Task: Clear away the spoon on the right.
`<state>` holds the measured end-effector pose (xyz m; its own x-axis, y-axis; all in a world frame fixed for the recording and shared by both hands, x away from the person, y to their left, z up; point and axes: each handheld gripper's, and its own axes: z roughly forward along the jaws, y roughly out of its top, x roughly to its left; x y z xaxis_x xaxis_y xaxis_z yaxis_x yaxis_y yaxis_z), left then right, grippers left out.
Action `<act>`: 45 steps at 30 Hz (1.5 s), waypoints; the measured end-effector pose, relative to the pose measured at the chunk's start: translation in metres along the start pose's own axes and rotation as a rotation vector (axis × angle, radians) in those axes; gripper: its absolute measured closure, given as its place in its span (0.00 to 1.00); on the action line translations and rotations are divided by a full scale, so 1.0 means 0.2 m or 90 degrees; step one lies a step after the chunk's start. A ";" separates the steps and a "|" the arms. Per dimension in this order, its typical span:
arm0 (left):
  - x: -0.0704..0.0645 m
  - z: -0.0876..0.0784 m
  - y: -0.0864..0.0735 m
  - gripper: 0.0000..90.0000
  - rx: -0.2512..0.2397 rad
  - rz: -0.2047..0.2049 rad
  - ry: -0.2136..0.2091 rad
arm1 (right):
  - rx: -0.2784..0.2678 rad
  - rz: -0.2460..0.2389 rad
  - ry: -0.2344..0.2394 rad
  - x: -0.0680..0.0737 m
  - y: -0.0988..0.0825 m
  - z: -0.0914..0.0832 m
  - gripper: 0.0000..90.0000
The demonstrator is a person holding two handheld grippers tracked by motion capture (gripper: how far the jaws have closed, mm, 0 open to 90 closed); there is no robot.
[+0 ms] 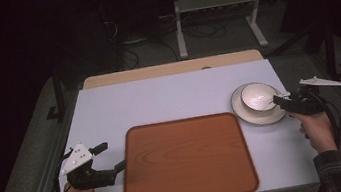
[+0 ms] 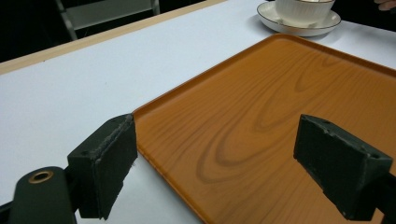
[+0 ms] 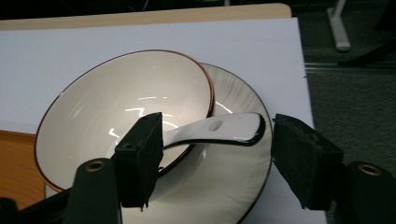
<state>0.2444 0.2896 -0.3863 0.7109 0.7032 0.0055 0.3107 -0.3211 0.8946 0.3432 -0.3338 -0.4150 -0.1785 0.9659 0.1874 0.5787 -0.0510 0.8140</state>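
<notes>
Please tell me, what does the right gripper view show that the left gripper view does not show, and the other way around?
Right gripper view: a white spoon resting in the bowl, its handle lying between the open right gripper jaws, pads not touching it. Left gripper view: the open left gripper jaws straddling the near corner of the brown tray. Both share the bowl standing on its plate on the white table, and some of the tray.
</notes>
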 end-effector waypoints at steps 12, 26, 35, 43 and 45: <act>0.00 0.00 0.00 0.14 0.001 -0.001 0.001 | -0.005 0.024 0.033 -0.01 0.00 0.04 0.54; 0.01 0.00 0.00 0.14 0.002 -0.003 0.000 | -0.034 0.001 0.047 0.03 0.05 -0.01 0.69; 0.01 0.00 0.00 0.14 0.003 0.000 -0.001 | -0.051 -0.002 0.070 0.05 0.08 -0.03 0.78; 0.01 0.00 0.00 0.14 0.001 0.000 -0.002 | -0.060 -0.006 0.098 0.07 0.10 -0.04 0.86; 0.01 0.00 0.00 0.14 0.002 0.000 -0.002 | -0.060 -0.013 0.104 0.08 0.11 -0.04 0.88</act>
<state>0.2464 0.2904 -0.3857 0.7126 0.7016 0.0046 0.3121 -0.3229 0.8935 0.3464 -0.3218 -0.3892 -0.3212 0.9131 0.2510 0.4979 -0.0627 0.8650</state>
